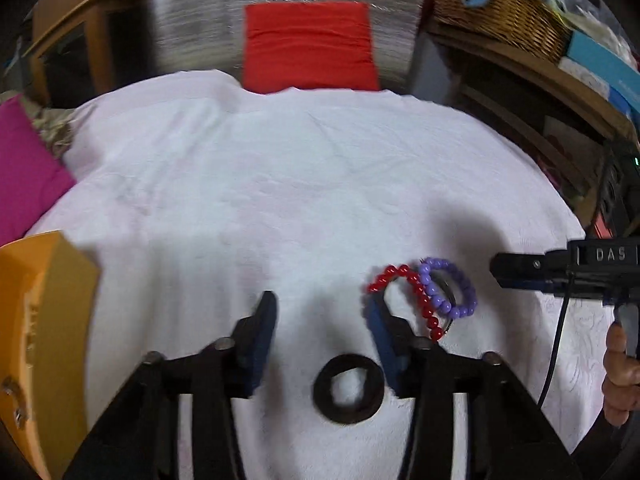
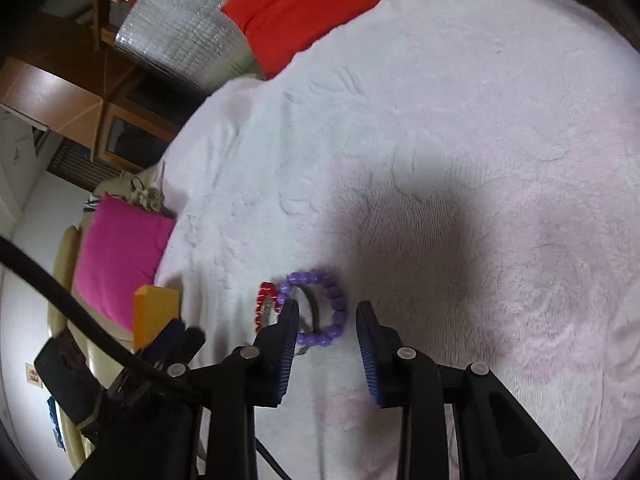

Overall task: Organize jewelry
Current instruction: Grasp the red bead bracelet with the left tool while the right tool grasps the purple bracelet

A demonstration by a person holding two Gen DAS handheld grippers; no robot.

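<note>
A red bead bracelet and a purple bead bracelet lie overlapping on the white cloth. A dark ring-shaped bangle lies near the base of my left gripper. My left gripper is open and empty; its right finger touches or covers the red bracelet's edge. In the right wrist view my right gripper is open just before the purple bracelet, with the red bracelet to its left. A thin dark ring shows inside the purple one.
An orange box stands at the left edge of the cloth; it also shows in the right wrist view. A red cushion lies at the far edge, a pink cushion at the left. A wicker basket sits on a shelf at right.
</note>
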